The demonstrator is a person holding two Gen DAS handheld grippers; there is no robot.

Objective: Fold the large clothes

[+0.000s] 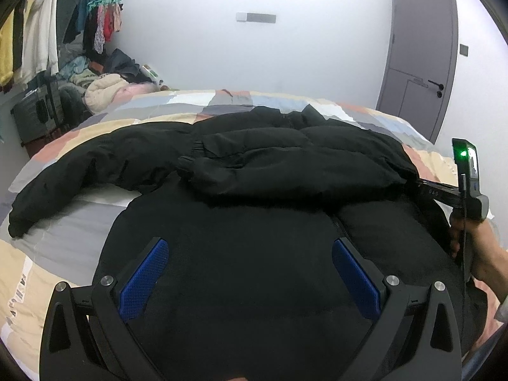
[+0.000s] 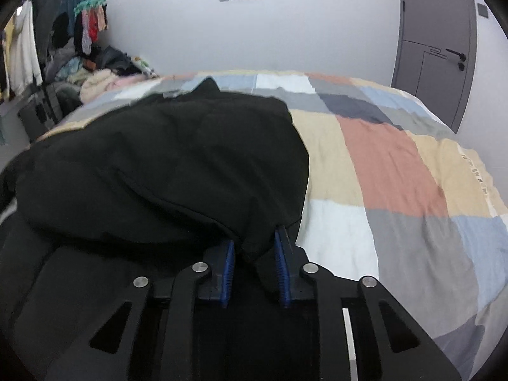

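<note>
A large black padded jacket (image 1: 254,165) lies spread on the bed, one sleeve (image 1: 63,177) stretched out to the left and another part folded across the body. My left gripper (image 1: 250,254) is open, its blue pads wide apart above the jacket's lower body, holding nothing. My right gripper (image 2: 254,247) is shut on a fold of the jacket (image 2: 165,165) at its right edge, cloth bunched between the blue pads. The right gripper also shows in the left wrist view (image 1: 444,193), at the jacket's right side, its fingers hidden under the cloth.
The bed has a patchwork quilt (image 2: 390,165) of beige, pink, grey and blue. A clothes rack with hanging garments (image 1: 38,31) and a pile of clothes (image 1: 104,85) stand at the far left. A grey door (image 1: 419,57) is at the far right.
</note>
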